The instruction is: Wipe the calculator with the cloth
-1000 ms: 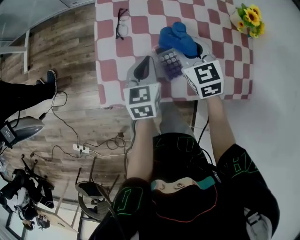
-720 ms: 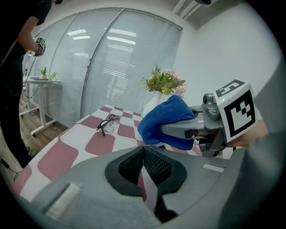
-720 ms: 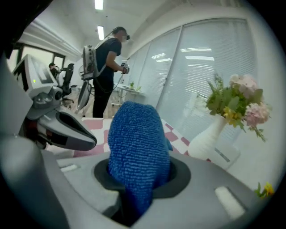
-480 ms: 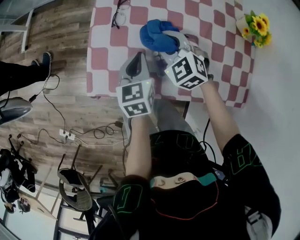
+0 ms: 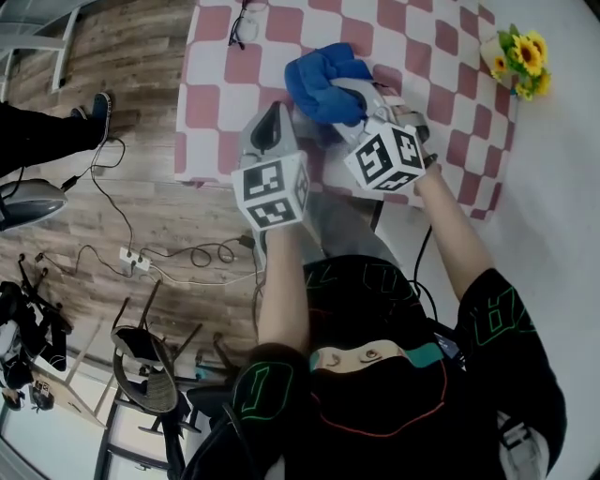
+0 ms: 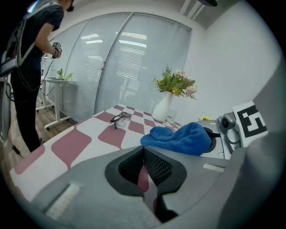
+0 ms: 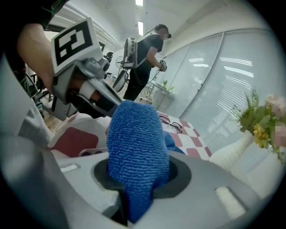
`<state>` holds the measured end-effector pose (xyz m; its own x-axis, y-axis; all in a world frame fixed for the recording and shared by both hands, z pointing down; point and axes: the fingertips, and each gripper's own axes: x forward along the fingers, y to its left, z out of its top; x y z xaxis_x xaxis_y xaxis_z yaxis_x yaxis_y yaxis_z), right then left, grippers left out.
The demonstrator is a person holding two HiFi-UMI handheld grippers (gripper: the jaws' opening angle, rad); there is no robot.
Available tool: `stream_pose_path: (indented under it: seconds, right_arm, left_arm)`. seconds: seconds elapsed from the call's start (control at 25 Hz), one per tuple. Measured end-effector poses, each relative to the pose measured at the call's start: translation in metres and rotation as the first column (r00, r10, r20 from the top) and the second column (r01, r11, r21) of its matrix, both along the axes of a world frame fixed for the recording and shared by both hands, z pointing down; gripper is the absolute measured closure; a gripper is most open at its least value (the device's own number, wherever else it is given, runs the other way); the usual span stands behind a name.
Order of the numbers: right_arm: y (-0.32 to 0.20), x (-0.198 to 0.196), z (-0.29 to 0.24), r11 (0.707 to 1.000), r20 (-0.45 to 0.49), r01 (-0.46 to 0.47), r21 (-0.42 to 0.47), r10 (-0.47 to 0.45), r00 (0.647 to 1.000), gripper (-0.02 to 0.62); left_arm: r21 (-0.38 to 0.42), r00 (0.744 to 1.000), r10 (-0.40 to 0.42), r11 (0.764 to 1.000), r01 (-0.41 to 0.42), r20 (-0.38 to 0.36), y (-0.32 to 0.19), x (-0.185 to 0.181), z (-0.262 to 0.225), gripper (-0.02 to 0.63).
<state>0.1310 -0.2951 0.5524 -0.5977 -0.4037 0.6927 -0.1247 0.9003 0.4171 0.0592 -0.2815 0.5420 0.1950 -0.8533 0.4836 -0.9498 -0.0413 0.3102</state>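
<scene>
My right gripper (image 7: 136, 183) is shut on a blue cloth (image 7: 136, 143), which bulges up out of its jaws. In the head view the cloth (image 5: 323, 84) lies bunched on the checked table (image 5: 220, 103), ahead of the right gripper's marker cube (image 5: 386, 157). The calculator is almost wholly hidden under the cloth and grippers; only a pale edge (image 7: 85, 152) shows. My left gripper (image 6: 144, 167) is shut on nothing, its tip (image 5: 277, 122) just left of the cloth (image 6: 178, 138).
Black glasses (image 5: 246, 19) lie at the table's far left. A vase of flowers (image 5: 520, 52) stands at the far right corner. The table's near edge runs just under both grippers. A person (image 6: 31, 67) stands on the wooden floor to the left.
The right gripper has swept the cloth leftwards over the calculator, whose keys showed a second ago and are now covered. The left gripper has stayed beside it.
</scene>
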Motion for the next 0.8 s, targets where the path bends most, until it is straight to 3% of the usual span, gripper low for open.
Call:
stream_pose_path:
  seconds: [0.56, 0.8]
  right_arm:
    - [0.044, 0.021, -0.003, 0.996, 0.025, 0.054, -0.076, -0.053, 0.998, 0.468]
    - [0.073, 0.023, -0.004, 0.991, 0.007, 0.085, -0.104, -0.085, 0.996, 0.468]
  left_arm:
    - [0.022, 0.999, -0.040, 0.999, 0.040, 0.014, 0.019, 0.014, -0.006, 0.595]
    - [0.010, 1.000, -0.002, 1.000, 0.001, 0.030, 0.030, 0.017, -0.016, 0.595]
